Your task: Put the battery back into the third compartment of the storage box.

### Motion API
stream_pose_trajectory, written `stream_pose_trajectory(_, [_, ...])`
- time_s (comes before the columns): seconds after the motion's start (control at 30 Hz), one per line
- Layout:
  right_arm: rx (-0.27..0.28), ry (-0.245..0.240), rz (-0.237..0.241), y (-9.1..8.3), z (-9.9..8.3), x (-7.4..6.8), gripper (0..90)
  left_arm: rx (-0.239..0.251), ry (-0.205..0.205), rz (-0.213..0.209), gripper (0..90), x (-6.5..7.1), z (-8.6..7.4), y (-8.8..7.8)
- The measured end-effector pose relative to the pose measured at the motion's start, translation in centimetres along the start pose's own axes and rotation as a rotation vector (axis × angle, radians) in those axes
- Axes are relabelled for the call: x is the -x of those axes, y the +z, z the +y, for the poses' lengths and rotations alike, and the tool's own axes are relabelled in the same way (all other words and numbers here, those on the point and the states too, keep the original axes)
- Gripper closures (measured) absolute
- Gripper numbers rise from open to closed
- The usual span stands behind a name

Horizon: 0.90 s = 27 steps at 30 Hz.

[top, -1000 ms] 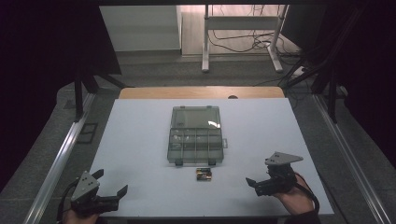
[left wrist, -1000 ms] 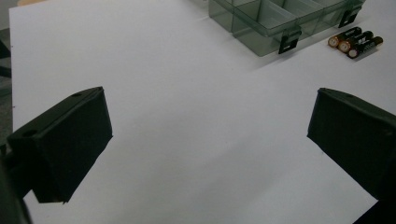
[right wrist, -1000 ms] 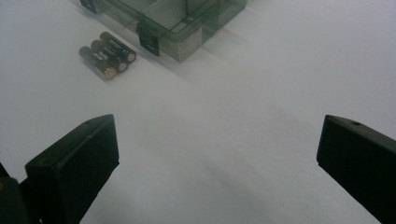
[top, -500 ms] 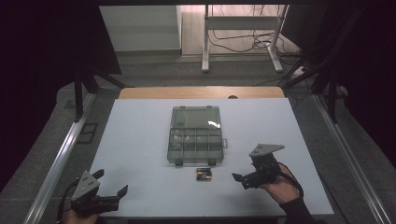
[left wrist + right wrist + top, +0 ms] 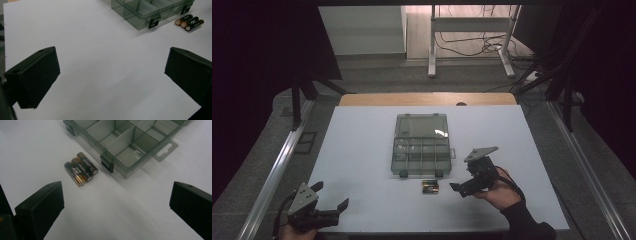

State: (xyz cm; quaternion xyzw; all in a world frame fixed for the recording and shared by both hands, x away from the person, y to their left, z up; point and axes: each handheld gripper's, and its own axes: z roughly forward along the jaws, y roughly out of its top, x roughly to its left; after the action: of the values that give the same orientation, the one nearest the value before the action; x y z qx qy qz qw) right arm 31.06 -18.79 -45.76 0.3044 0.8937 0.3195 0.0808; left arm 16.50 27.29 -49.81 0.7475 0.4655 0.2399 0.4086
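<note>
A white table is carrying a clear grey organizer box that is lying open near the middle, with its lid folded back toward the far side and its small compartments looking empty. Just in front of the box, near its right latch, three batteries are lying side by side and touching each other; they are close to the box but not touching it. The right gripper is being held in the person's right hand, a little to the right of the batteries and pointing toward them, and its jaws are standing wide apart with nothing between them. In the right gripper view the batteries are lying ahead, nearer the left jaw. The left gripper is hovering at the near left corner of the table, well apart from the box, and its jaws are also spread wide and holding nothing.
</note>
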Motion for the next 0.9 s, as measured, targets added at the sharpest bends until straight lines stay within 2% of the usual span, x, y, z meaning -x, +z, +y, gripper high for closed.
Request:
stream_pose_trajectory(0.13, [-0.034, -0.032, 0.012, 0.7, 0.7, -0.4, 0.5, -0.002, 0.002, 0.001, 0.2, 0.0, 0.0, 0.0])
stream_pose_trajectory(0.23, [-0.055, -0.046, 0.014, 1.3, 1.3, -0.8, 4.8, -0.003, 0.003, 0.000, 0.2, 0.0, 0.0, 0.0])
stream_pose_trajectory(0.47, [-0.085, -0.077, 0.055, 2.9, 2.5, -1.5, 23.3, -0.004, 0.006, -0.002, 0.2, 0.1, 0.0, 0.0])
stream_pose_trajectory(0.63, [-0.126, -0.099, 0.100, 4.0, 3.1, -2.2, 31.6, -0.005, 0.011, -0.003, 0.3, 0.1, 0.0, 0.1])
stream_pose_trajectory(0.73, [-0.156, -0.121, 0.130, 4.9, 3.4, -2.7, 38.3, -0.005, 0.014, -0.003, 0.3, 0.1, 0.0, 0.1])
stream_pose_trajectory(0.9, [-0.189, -0.165, 0.154, 6.0, 3.7, -3.7, 51.6, -0.007, 0.017, -0.005, 0.3, 0.1, 0.0, 0.1])
